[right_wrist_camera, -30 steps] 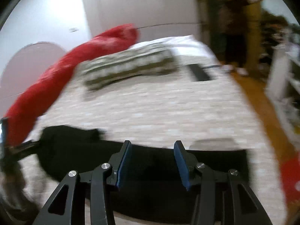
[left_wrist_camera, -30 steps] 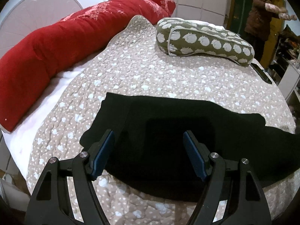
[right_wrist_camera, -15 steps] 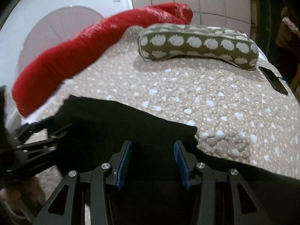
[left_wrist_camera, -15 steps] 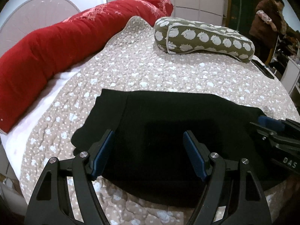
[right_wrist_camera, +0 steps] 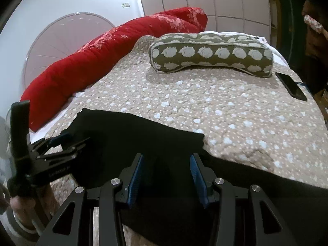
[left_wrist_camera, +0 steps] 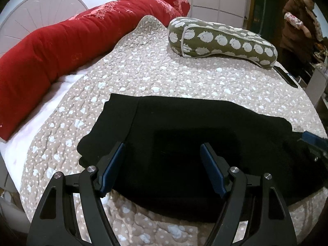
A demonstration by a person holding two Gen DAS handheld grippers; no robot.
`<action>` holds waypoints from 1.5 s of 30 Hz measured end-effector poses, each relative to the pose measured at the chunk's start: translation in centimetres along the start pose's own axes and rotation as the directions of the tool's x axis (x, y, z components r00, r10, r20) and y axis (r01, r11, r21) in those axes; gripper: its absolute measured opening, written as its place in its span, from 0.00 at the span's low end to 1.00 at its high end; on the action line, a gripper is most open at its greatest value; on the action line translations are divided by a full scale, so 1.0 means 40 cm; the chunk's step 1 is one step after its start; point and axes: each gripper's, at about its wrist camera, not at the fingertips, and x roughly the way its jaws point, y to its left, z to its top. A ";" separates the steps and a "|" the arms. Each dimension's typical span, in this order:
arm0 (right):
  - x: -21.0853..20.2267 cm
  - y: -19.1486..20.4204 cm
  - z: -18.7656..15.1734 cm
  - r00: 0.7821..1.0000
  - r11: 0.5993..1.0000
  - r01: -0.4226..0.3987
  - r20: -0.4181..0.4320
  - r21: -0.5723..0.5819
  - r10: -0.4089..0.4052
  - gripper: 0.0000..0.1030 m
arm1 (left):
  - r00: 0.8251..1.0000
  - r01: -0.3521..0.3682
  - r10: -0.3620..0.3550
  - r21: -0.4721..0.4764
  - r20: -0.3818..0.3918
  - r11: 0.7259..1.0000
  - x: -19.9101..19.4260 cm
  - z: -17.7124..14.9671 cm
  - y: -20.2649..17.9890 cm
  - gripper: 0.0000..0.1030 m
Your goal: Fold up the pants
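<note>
Both tools gape, empty: left tool (left_wrist_camera: 162, 162), right tool (right_wrist_camera: 166, 175) over limp, thick pants (left_wrist_camera: 184, 135); pinch an edge.

A beige quilted bedspread (left_wrist_camera: 184, 78) dotted with white covers the bed. A long red bolster (left_wrist_camera: 61, 41) lies along its far edge, beside an olive pillow (right_wrist_camera: 211, 55) printed with pale shapes. A dark phone (right_wrist_camera: 291, 86) rests near the pillow.
</note>
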 end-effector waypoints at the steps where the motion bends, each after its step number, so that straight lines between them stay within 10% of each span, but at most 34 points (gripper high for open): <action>1: -0.004 -0.001 -0.003 1.000 1.000 0.002 0.000 -0.002 -0.002 0.44 | 1.000 0.001 -0.001 0.001 -0.001 1.000 -0.004 -0.001 -0.001 0.73; 45: -0.159 -0.123 -0.138 0.990 0.985 0.140 0.017 0.098 -0.142 0.44 | 0.983 0.178 -0.174 0.089 -0.052 0.980 -0.081 -0.013 -0.144 0.73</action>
